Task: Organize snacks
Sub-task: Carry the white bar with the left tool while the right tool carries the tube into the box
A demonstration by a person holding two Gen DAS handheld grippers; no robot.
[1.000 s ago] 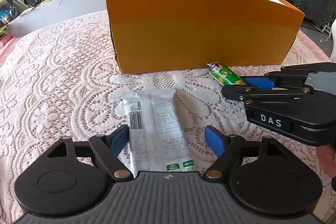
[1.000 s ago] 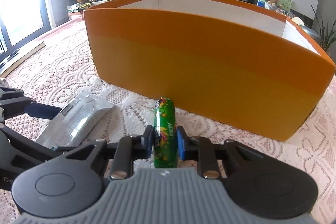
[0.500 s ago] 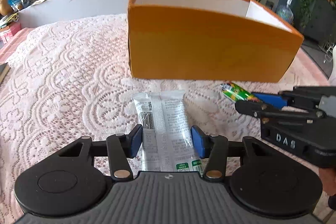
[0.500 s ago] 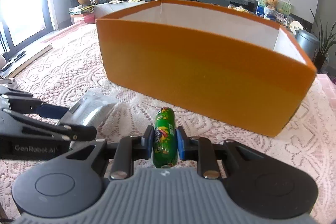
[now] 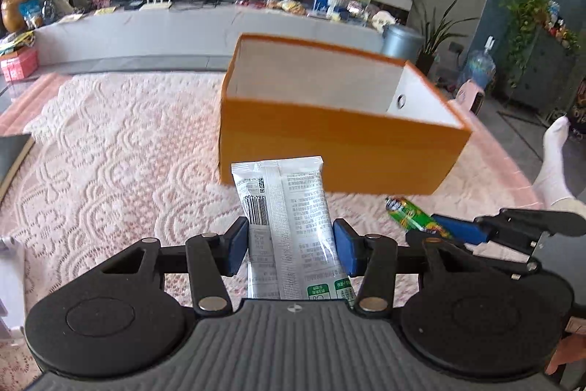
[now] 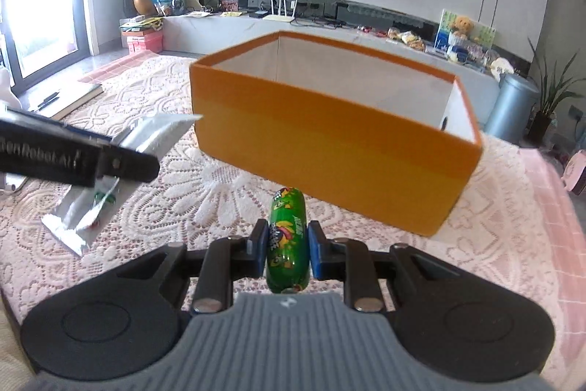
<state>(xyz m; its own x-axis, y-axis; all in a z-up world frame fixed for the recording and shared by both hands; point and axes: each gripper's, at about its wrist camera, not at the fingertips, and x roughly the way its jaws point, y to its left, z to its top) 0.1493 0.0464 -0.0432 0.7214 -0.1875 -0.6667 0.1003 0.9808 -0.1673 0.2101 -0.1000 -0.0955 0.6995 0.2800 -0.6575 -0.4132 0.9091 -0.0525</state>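
An open orange box [image 5: 329, 141] with a white inside stands on the lace tablecloth; it also shows in the right wrist view [image 6: 329, 138]. My left gripper [image 5: 289, 244] is shut on a silver snack packet [image 5: 289, 207] and holds it up in the air, short of the box. The packet also shows at the left of the right wrist view [image 6: 110, 178]. My right gripper [image 6: 286, 250] is shut on a green snack tube [image 6: 286, 237], lifted off the table in front of the box. The tube also shows in the left wrist view [image 5: 414, 213].
The pink lace tablecloth [image 5: 110, 152] covers the table. A dark notebook with a pen [image 6: 62, 99] lies at the table's left edge. A long TV cabinet [image 6: 329, 24], plants and a grey bin [image 6: 512, 105] stand beyond the table.
Both grippers have risen off the table with their snacks, so the box now looks lower and its inside shows. The left gripper closed on the packet.
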